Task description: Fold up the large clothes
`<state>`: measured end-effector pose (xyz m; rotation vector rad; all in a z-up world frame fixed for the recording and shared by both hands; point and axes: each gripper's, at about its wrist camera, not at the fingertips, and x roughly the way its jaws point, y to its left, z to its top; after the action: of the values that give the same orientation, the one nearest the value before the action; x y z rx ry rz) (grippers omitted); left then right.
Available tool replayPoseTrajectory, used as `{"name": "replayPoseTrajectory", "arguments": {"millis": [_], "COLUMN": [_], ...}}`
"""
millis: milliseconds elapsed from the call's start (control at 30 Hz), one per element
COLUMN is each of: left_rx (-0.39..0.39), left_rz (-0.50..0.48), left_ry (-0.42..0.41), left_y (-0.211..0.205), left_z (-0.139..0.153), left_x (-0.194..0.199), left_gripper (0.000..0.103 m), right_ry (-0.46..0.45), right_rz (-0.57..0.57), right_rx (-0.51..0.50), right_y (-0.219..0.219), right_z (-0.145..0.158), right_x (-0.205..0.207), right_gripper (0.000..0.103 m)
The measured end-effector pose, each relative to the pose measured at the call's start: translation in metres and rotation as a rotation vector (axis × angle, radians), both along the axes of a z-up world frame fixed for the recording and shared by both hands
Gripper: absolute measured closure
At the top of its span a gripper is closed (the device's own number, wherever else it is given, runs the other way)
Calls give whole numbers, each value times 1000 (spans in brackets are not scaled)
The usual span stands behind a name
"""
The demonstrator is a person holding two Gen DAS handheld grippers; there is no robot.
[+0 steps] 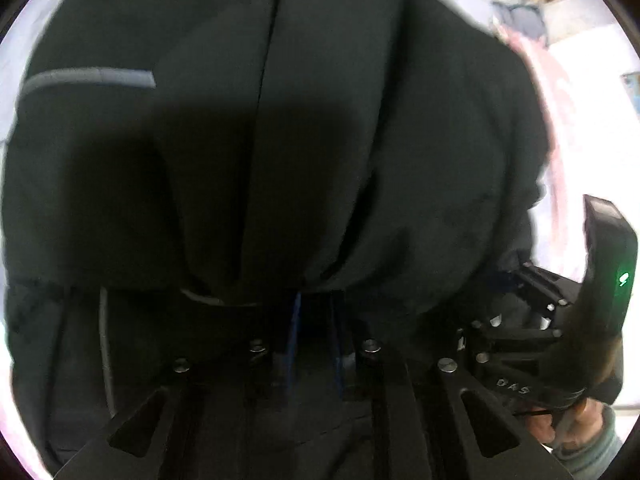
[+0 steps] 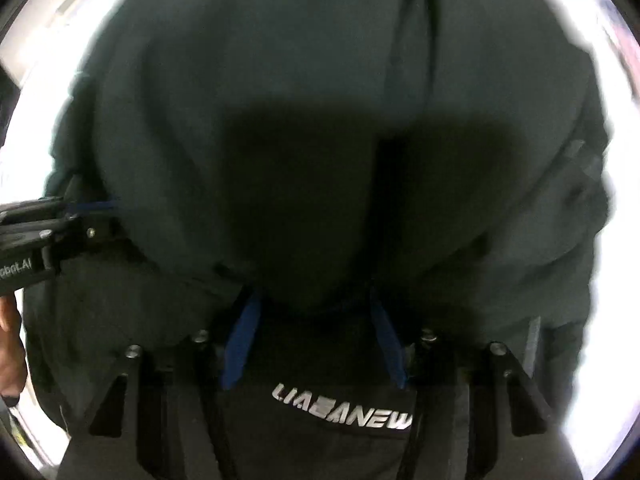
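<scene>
**Dark jacket held at the edge by 2 grippers**

Item 1: dark jacket (image 1: 280,140), black to very dark green, filling nearly the whole of both wrist views. A central seam or zip line runs top to bottom in the left wrist view. A grey stripe (image 1: 88,78) crosses the cloth at upper left. Silver lettering (image 2: 342,406), seen upside down, sits on a lower layer of the garment in the right wrist view. The fabric bunches into folds just ahead of each gripper. What lies under it cannot be told.

Item 2: left gripper (image 1: 316,312), blue-padded fingers drawn narrow, pinched on a gathered fold of the jacket.

Item 3: right gripper (image 2: 316,312), blue pads set wider apart, their tips buried under a thick roll of the jacket; whether they actually clamp it cannot be told.

Item 4: right hand (image 1: 576,424), at lower right of the left wrist view, wrapped on the handle of the right device, which shows a green light (image 1: 623,280).

Item 5: surroundings, overexposed white and pinkish at the frame edges; details unreadable.
</scene>
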<state>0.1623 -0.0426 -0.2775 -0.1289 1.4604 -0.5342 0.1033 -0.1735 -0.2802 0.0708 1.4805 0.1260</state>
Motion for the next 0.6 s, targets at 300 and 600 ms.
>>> {"name": "replayPoseTrajectory", "arguments": {"millis": [300,600], "left_rx": [-56,-122], "left_rz": [96,383], "left_ry": [-150,-91], "left_y": [73,220], "left_z": [74,72], "left_x": [-86,-134], "left_gripper": [88,87], "right_ry": [-176,-138], "right_rz": [-57,-253], "right_rx": [-7,-20], "right_y": [-36,-109], "right_z": [79,87], "right_x": [-83,-159], "right_gripper": [44,42]}}
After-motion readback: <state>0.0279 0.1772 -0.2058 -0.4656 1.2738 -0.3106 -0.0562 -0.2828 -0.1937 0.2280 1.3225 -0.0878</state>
